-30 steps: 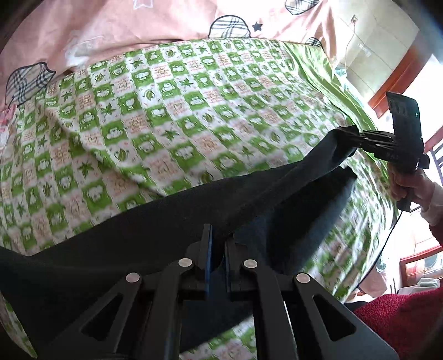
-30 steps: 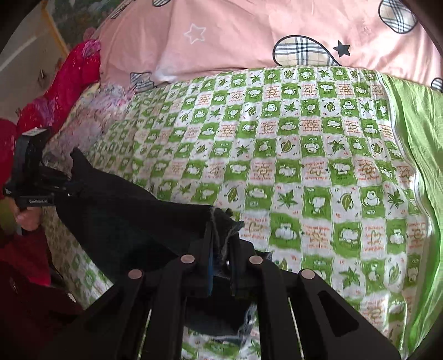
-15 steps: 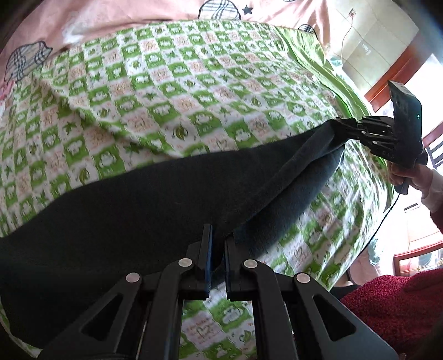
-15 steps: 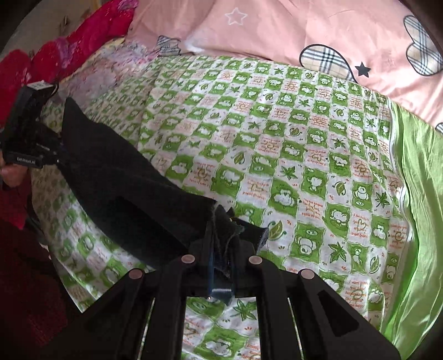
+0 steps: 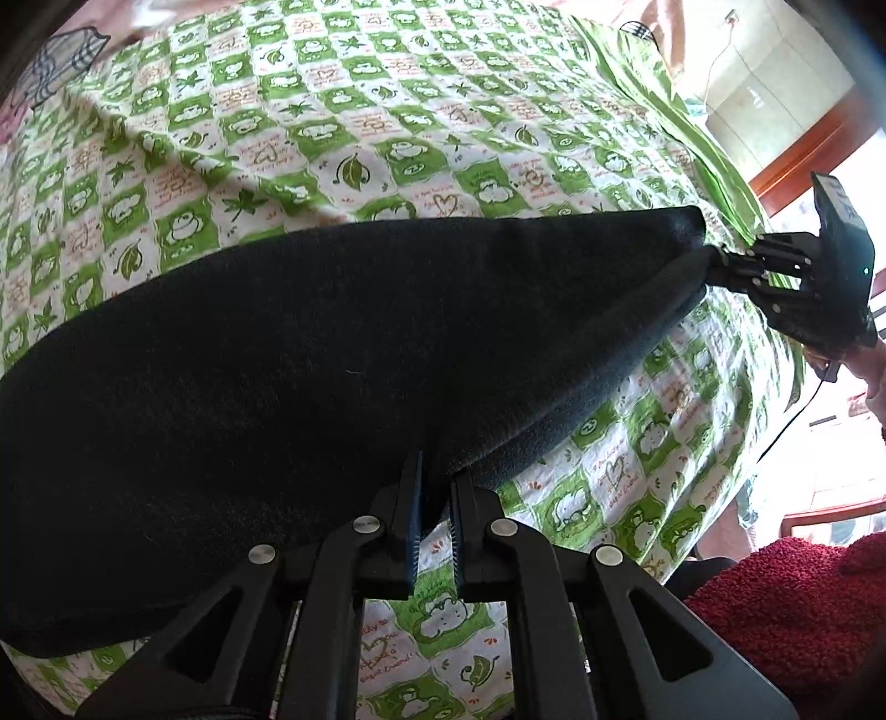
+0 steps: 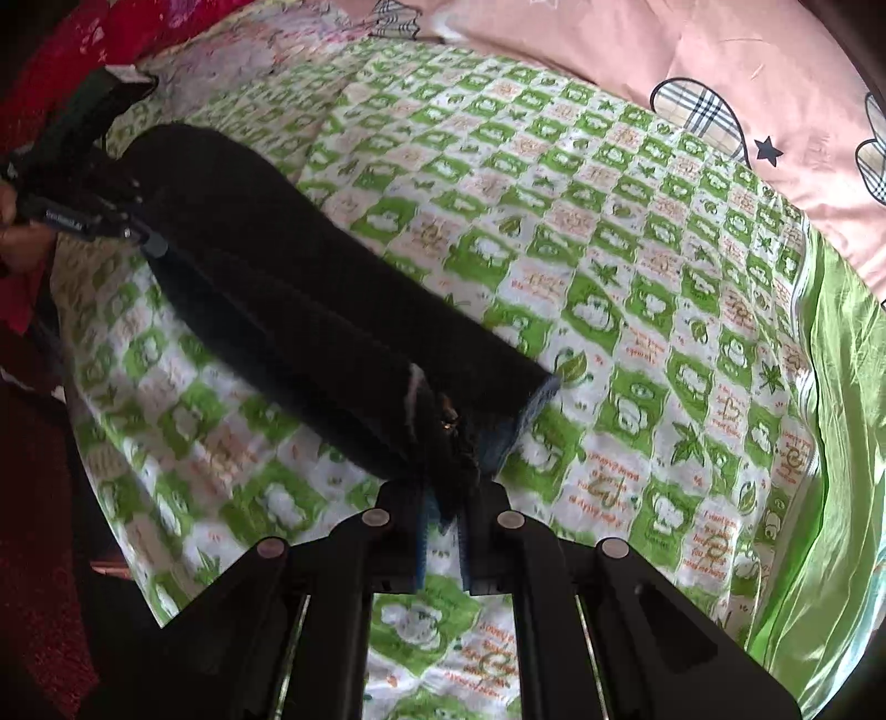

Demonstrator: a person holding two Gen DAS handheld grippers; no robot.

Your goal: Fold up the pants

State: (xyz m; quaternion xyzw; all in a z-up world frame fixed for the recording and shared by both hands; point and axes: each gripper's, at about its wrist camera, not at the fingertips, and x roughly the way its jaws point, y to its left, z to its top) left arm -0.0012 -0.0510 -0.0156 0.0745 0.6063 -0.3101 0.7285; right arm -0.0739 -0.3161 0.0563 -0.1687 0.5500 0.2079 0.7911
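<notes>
The dark pants [image 5: 310,354] lie stretched across the middle of the bed [image 5: 387,105], one end clenched in the left gripper [image 5: 434,498] at the lower centre of its view, the other end clenched in the right gripper [image 6: 443,498]. Each pinch takes only a thin bite of cloth, so a tug could probably slip an end free and spoil the fold. The doubled layers look uneven at the right-hand end, which may leave a skewed crease. Above the pants the checked sheet lies open up to the pink pillow [image 6: 692,50]; the bed's near edge sits close below.
</notes>
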